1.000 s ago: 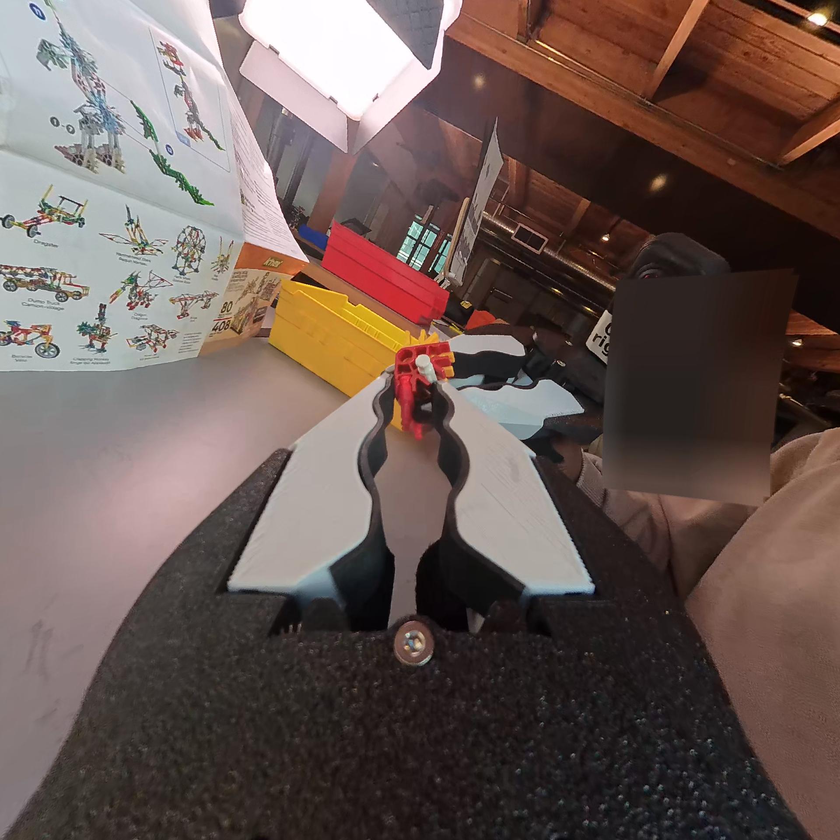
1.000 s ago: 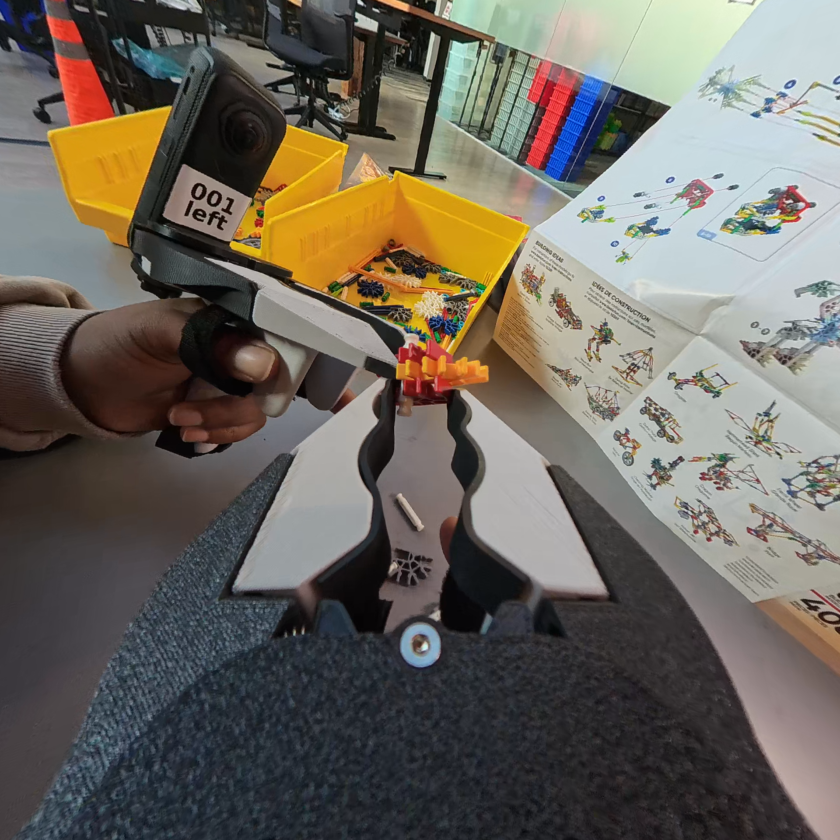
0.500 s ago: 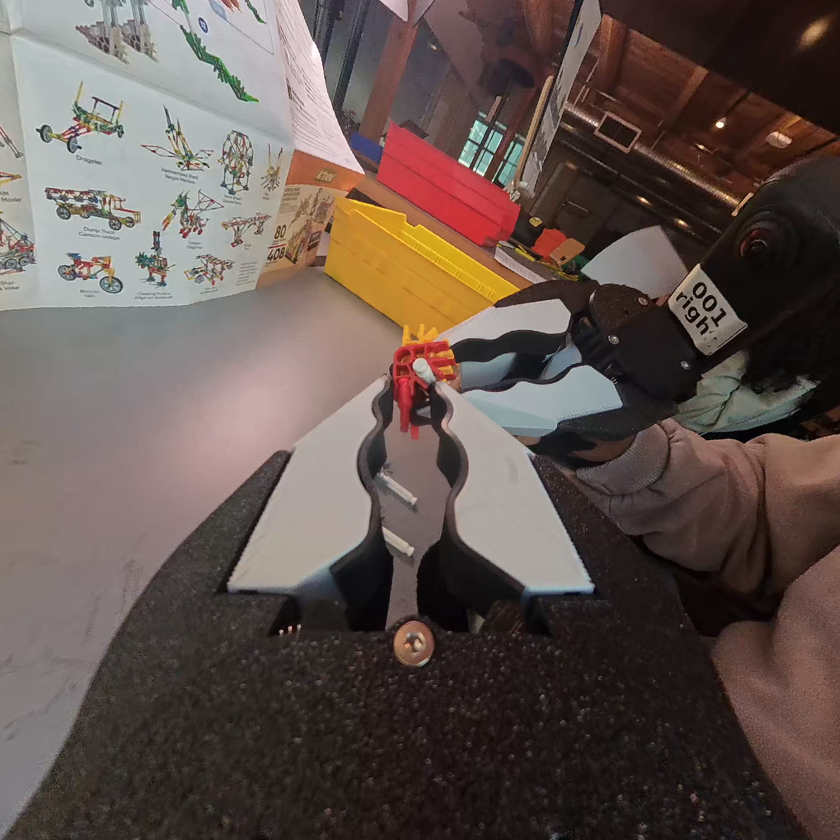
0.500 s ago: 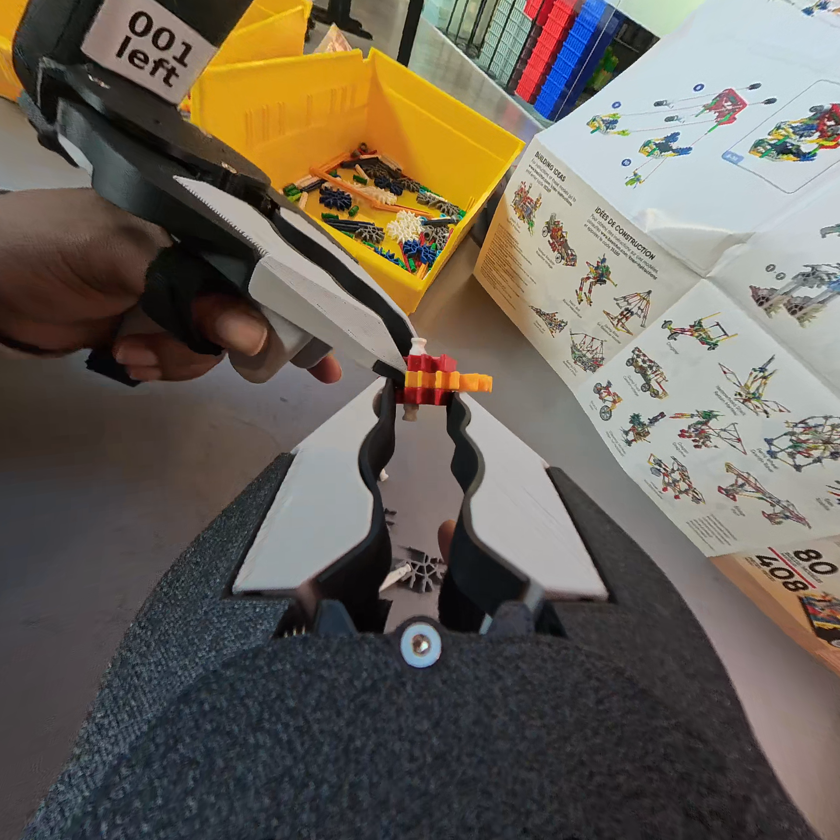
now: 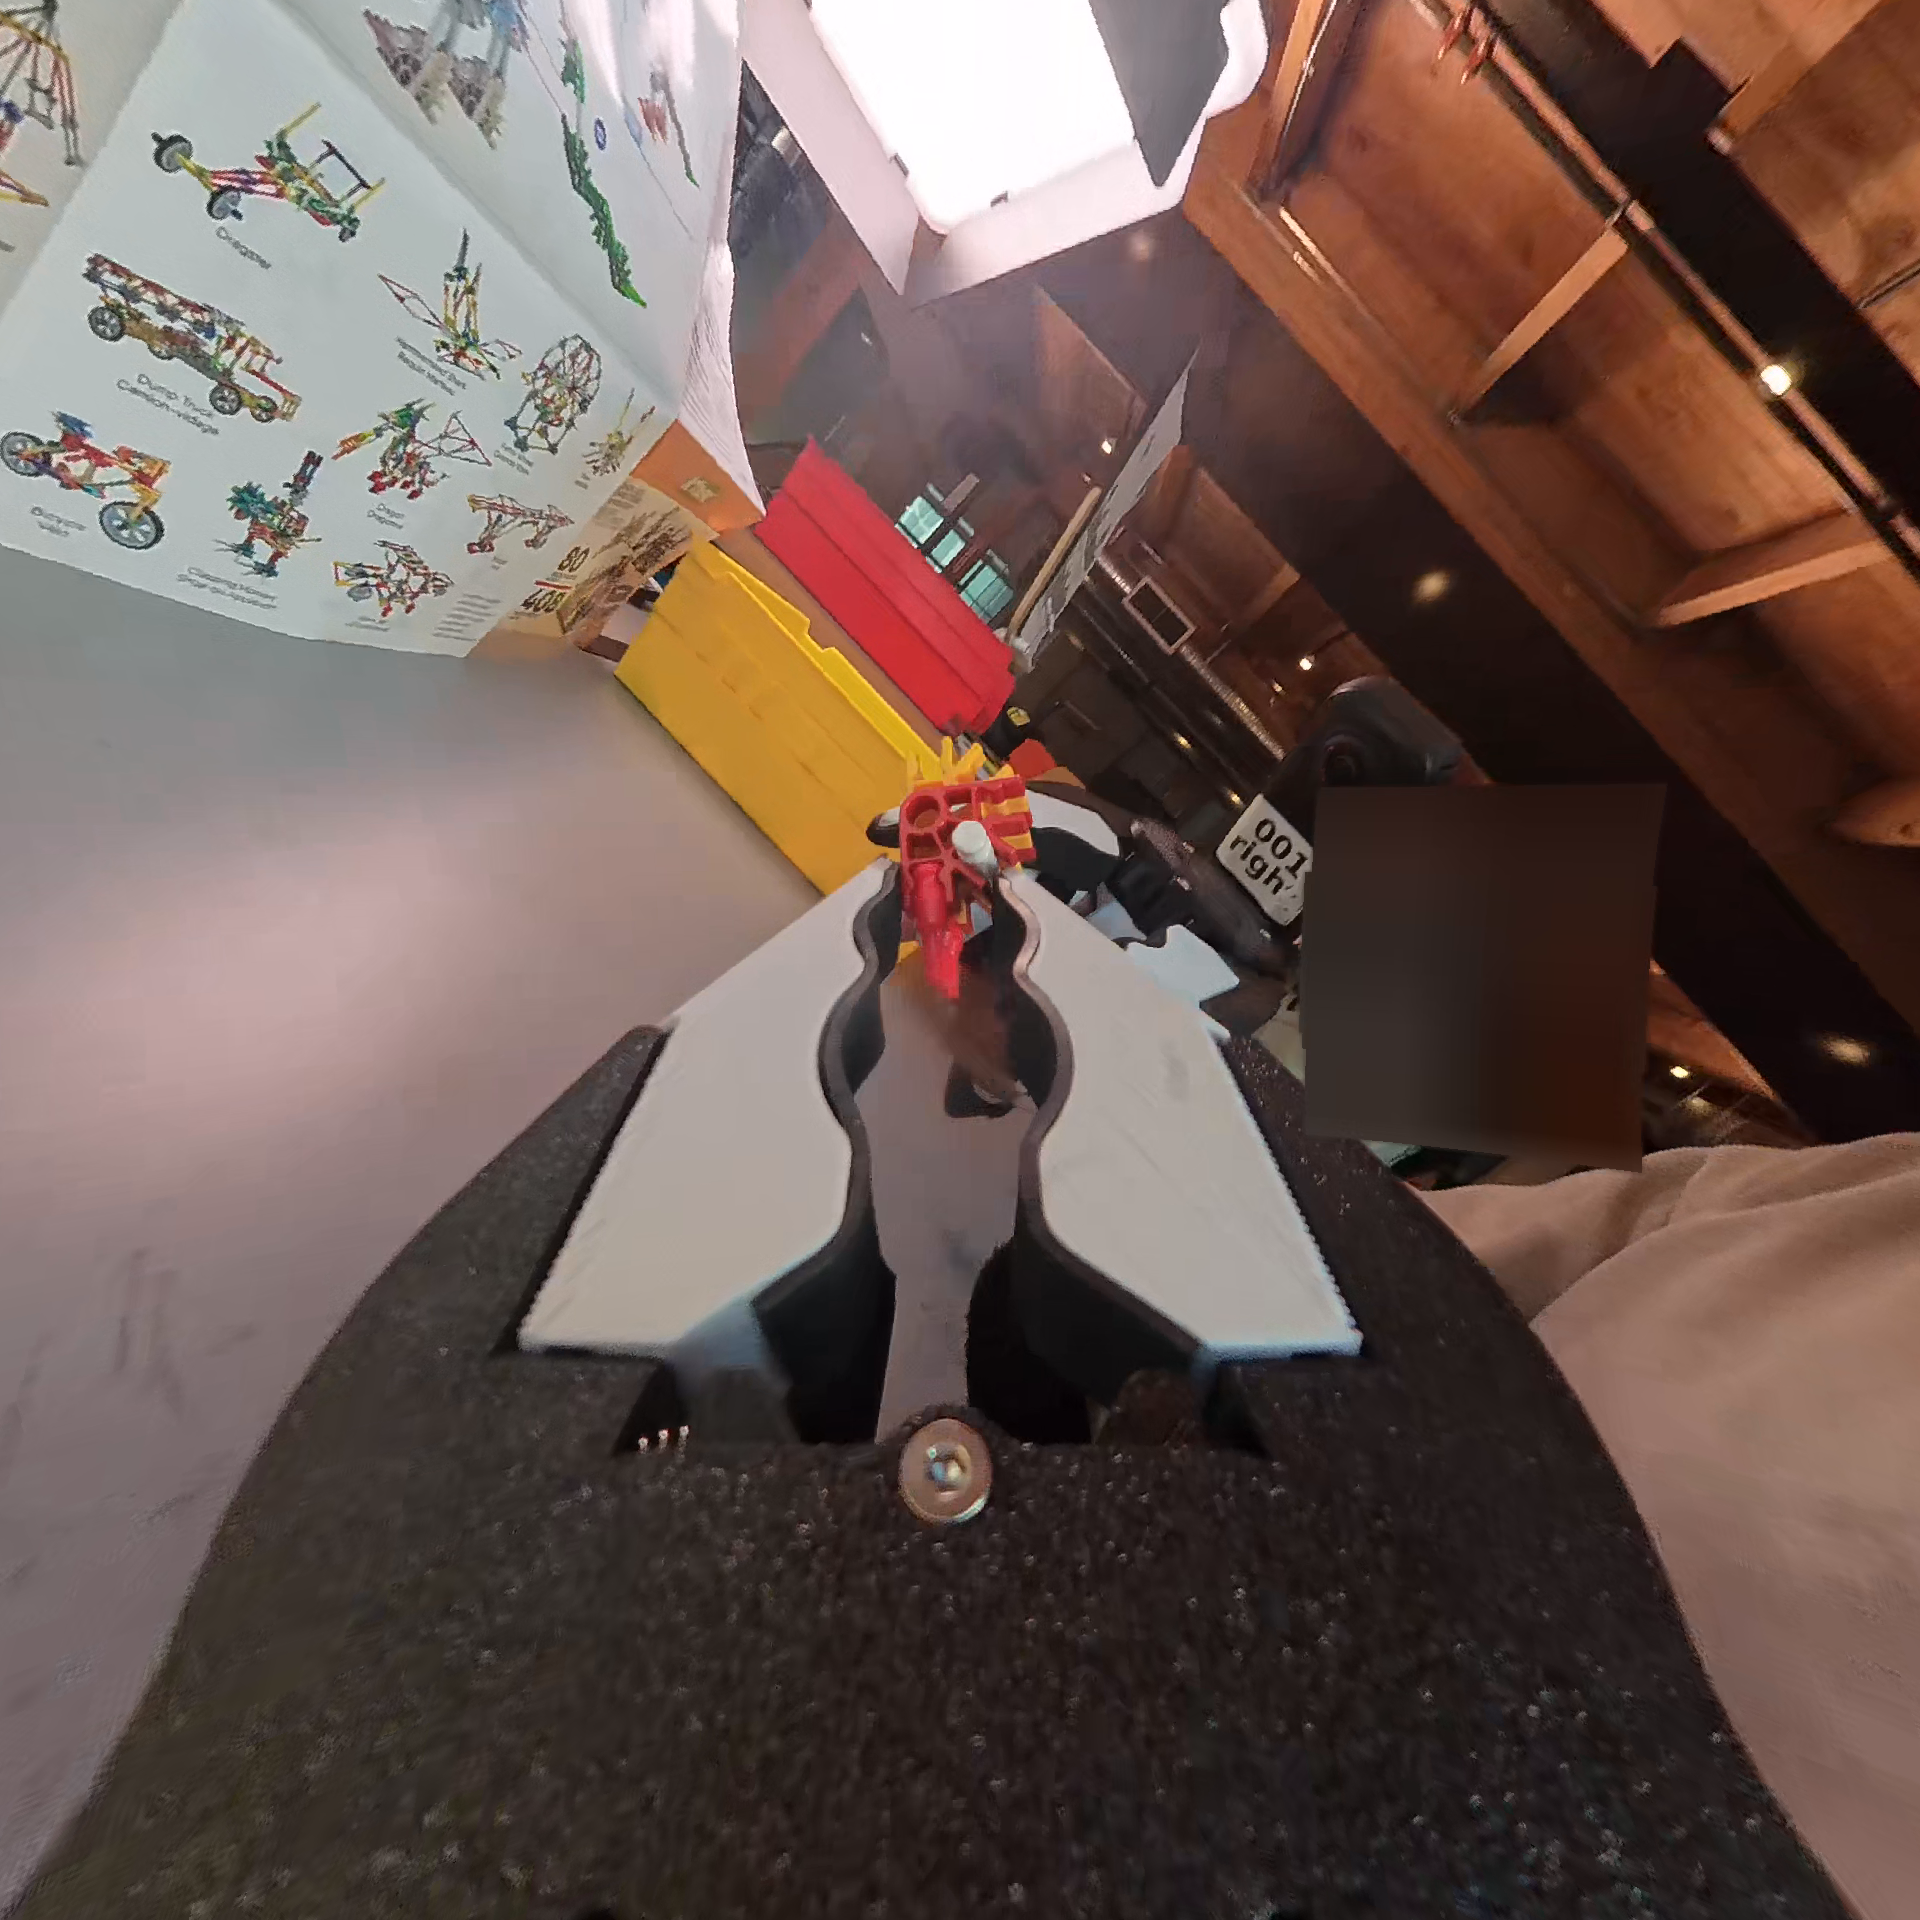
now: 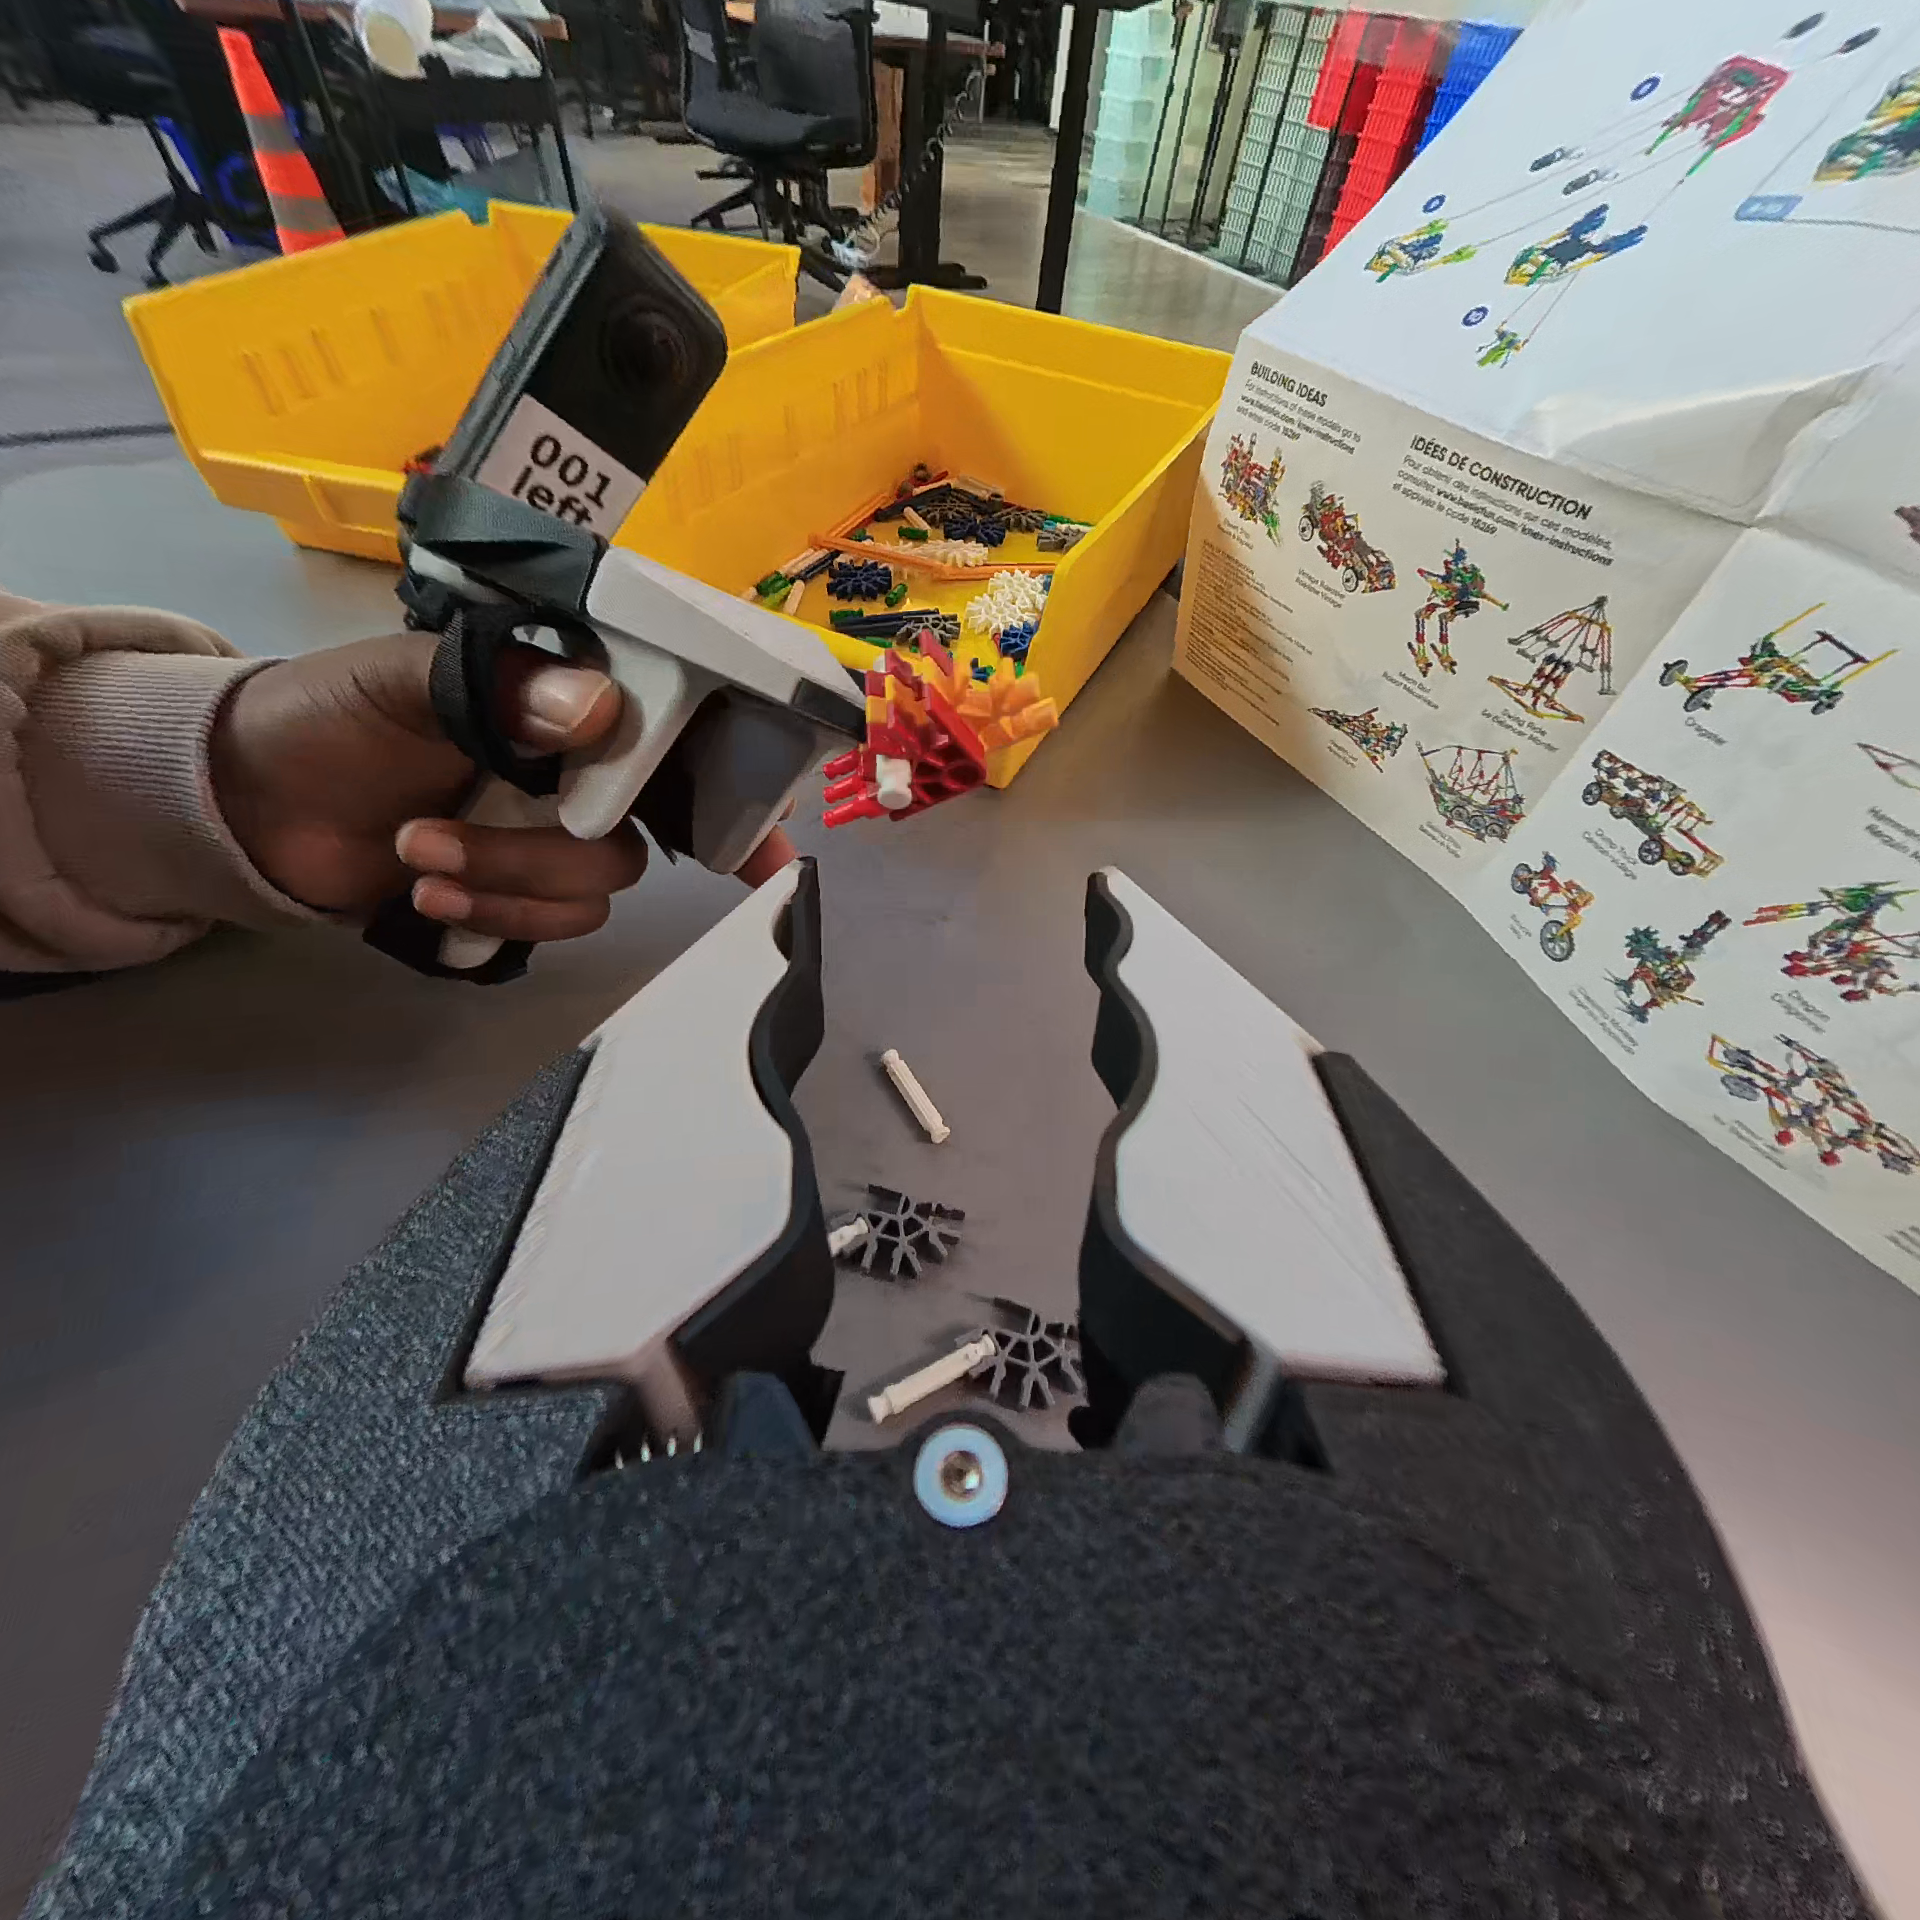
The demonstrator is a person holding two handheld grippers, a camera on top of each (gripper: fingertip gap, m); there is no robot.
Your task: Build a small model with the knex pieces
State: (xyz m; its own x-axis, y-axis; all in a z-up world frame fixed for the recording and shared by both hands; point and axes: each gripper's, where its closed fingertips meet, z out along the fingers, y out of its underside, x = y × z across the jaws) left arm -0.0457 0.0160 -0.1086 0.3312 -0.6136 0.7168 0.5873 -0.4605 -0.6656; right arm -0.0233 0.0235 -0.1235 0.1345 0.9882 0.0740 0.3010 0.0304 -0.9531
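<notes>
A: What is the cluster like?
B: The red and orange connector cluster (image 6: 935, 722), with a white rod through it, sits centre frame, above the tabletop (image 6: 260, 1091).
A: And the tools?
B: The left tool (image 5: 948, 878) pinches it; the right tool (image 6: 951, 914) is spread wide and holds nothing, over a white rod (image 6: 914, 1095) and grey connectors (image 6: 902, 1229).

bare table (image 6: 312, 1195) left, 2 yellow bins (image 6: 1091, 416) ahead, leaflet (image 6: 1558, 623) blocking right
</notes>
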